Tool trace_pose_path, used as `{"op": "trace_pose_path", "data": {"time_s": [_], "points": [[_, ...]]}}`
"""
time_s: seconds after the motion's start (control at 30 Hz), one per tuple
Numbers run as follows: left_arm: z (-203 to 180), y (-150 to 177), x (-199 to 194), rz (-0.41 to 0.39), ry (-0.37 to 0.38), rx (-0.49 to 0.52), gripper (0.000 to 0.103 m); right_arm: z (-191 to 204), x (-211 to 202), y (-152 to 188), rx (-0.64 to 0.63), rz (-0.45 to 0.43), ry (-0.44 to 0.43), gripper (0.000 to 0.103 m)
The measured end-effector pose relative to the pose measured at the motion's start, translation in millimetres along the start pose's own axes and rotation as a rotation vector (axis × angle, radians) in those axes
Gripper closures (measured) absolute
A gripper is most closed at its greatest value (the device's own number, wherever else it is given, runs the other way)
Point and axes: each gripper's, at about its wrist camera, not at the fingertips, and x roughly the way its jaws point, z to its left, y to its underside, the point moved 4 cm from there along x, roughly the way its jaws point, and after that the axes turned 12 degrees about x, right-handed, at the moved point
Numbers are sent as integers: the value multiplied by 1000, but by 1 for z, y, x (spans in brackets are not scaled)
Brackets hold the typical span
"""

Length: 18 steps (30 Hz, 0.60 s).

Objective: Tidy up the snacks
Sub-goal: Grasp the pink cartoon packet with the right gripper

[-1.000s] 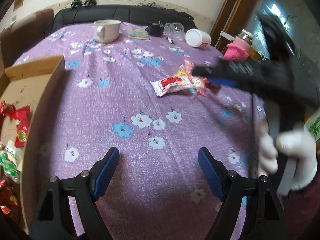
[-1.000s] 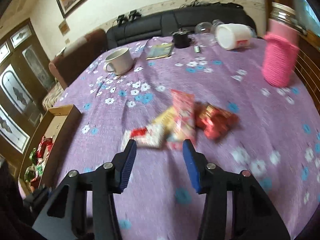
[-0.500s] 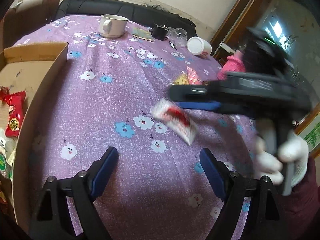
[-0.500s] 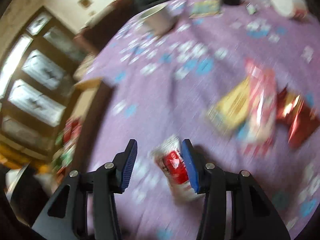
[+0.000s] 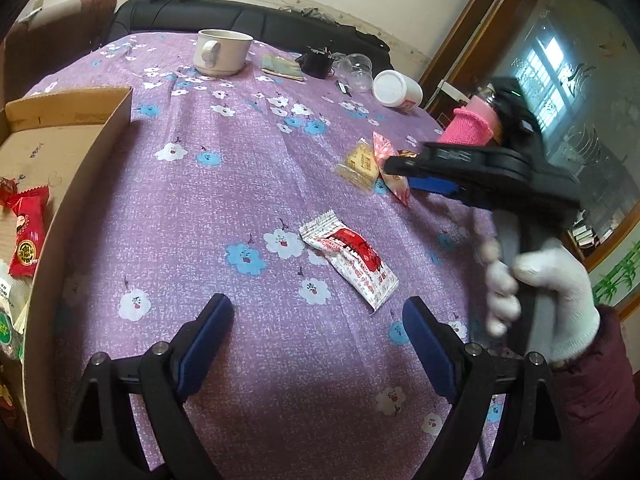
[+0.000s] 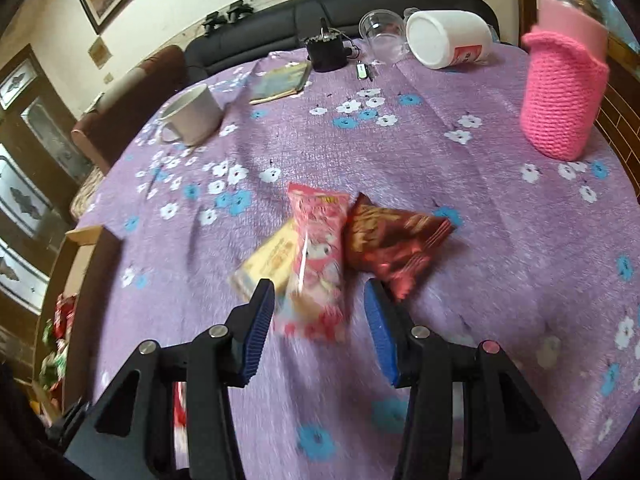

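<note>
1. The left tool [image 5: 316, 332] hangs over the purple flowered tabletop [image 5: 240, 184]. Its jaws are spread wide and are opening more, and nothing is between them.
2. A white and red snack packet [image 5: 350, 258] lies flat on the cloth just ahead of the left tool, a little toward its right finger, not touching the fingers.
3. A cardboard box [image 5: 80, 148] stands to the left of the left tool. Inside it lies a red wrapped snack [image 5: 26, 236], with other wrappers near the edge of the picture (too cut off to tell more).
4. The right tool [image 6: 320, 312] points down at a small heap of snacks. Its jaws are partly spread and pinch nothing.
5. The near end of a pink snack bag [image 6: 318, 264] lies between the two blue fingertips of the right tool; the picture is blurred there, and I cannot tell if a pad touches it.
6. A yellow packet [image 6: 266, 258] lies partly under the pink bag, ahead of the left finger of this tool. A dark red foil bag [image 6: 392, 242] lies just beside the pink bag, ahead of the right finger.
7. A hand in a white glove [image 5: 548, 288] holds the handle of the right tool.
8. Far ahead of both tools stand a white mug [image 6: 192, 116], a white jar [image 6: 448, 38] lying on its side, and a bottle in a pink knitted sleeve [image 6: 560, 92].
</note>
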Motion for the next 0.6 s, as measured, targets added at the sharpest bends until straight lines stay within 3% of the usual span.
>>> {"op": "trace_pose_path", "data": {"time_s": [0.1, 0.17, 0.2, 0.43, 0.6], "points": [[0, 0, 0, 0, 2, 0, 15, 4, 13, -6, -2, -13, 39, 58], [1, 0, 0, -2, 7, -4, 15, 5, 11, -3, 7, -11, 28, 73], [0, 0, 0, -2, 8, -4, 14, 3, 10, -1, 17, -7, 23, 76], [-1, 0, 2, 3, 13, 3, 11, -17, -25, 45, -1, 12, 8, 78], [-15, -2, 11, 60, -49, 83, 4, -31, -49, 82, -4, -10, -24, 78]]}}
